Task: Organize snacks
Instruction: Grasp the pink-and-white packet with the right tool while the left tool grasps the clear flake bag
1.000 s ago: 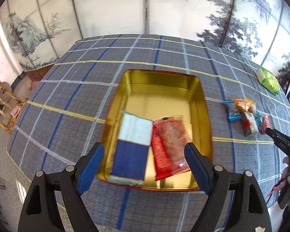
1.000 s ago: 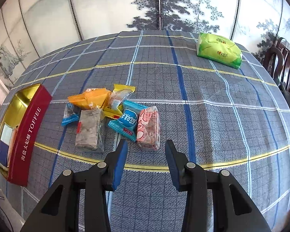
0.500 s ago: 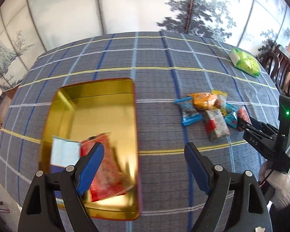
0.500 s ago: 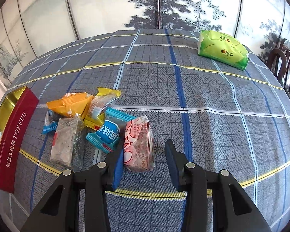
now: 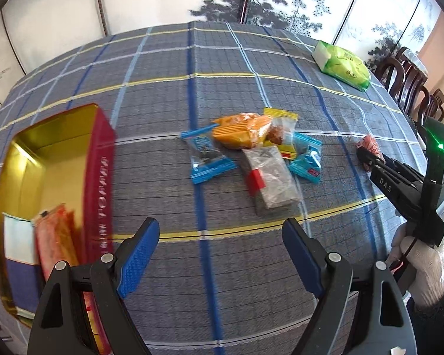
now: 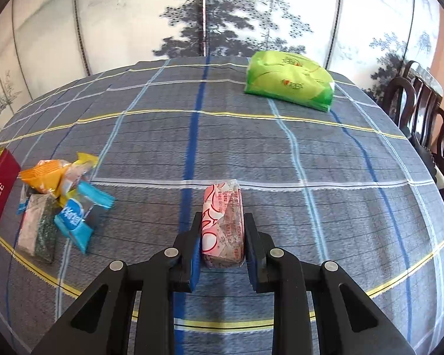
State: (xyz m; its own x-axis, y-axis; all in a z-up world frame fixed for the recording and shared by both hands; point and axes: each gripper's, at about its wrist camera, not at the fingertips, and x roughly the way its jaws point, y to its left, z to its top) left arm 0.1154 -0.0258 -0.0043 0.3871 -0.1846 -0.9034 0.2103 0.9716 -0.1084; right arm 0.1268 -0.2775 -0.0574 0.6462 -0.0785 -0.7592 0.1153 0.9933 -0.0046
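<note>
My right gripper point(image 6: 222, 233) is shut on a pink-and-white wrapped snack point(image 6: 223, 219) and holds it over the checked cloth; in the left wrist view the same snack point(image 5: 370, 145) shows at its tip. My left gripper point(image 5: 219, 254) is open and empty above the cloth. A pile of several snacks point(image 5: 251, 151) lies ahead of it: orange, yellow, blue and a grey bar. It also shows in the right wrist view point(image 6: 56, 201). A red toffee tin point(image 5: 99, 177) with a gold inside stands at the left and holds a blue-white pack point(image 5: 17, 251) and a red pack point(image 5: 56, 245).
A green tissue pack point(image 6: 290, 84) lies at the far right of the table. Dark wooden chairs point(image 6: 423, 109) stand past the table's right edge. A painted screen point(image 6: 222, 14) runs behind the table. The cloth point(image 6: 192, 136) covers the whole table.
My right gripper closed on the pink snack and lifted it away from the pile. My left gripper swung right, from over the tin to facing the pile.
</note>
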